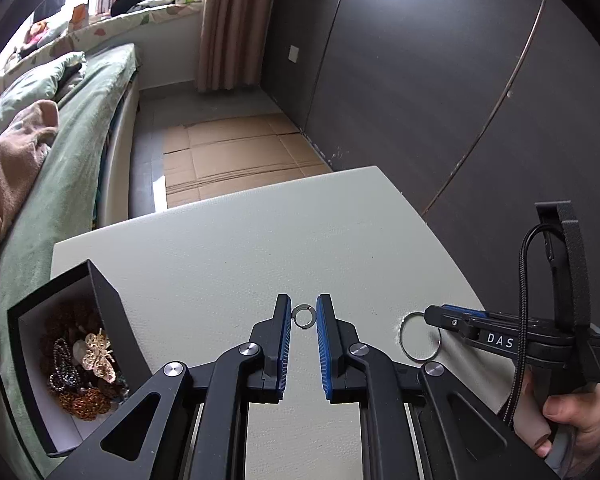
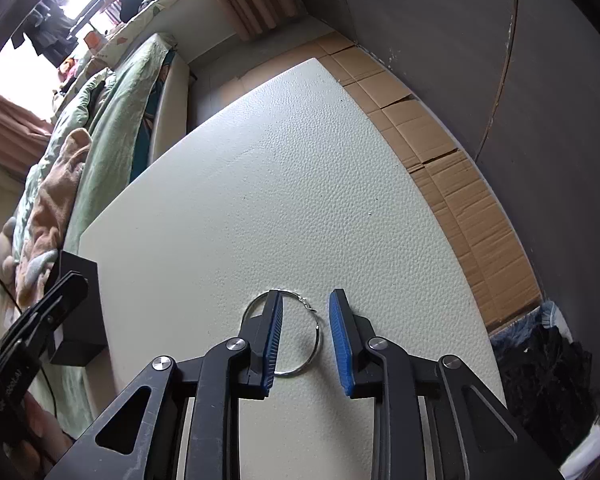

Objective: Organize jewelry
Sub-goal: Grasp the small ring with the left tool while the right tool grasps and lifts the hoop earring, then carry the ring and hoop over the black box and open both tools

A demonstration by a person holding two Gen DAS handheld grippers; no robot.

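A small silver ring (image 1: 304,316) lies on the white table (image 1: 228,248) between the tips of my open left gripper (image 1: 304,312). A large silver hoop earring (image 1: 419,337) lies to its right; the right gripper (image 1: 434,316) reaches over its edge. In the right wrist view the hoop (image 2: 314,336) lies flat between the open jaws of my right gripper (image 2: 306,300), its left part hidden under the left finger. An open black box (image 1: 100,296) with several pieces of jewelry, including a gold brooch (image 1: 99,356), stands at the table's left edge.
The black box also shows in the right wrist view (image 2: 80,312), beside the left gripper's body (image 2: 32,328). A bed with green bedding (image 1: 72,128) lies left of the table. Flattened cardboard (image 1: 236,152) covers the floor beyond. A dark wall (image 1: 440,80) is at the right.
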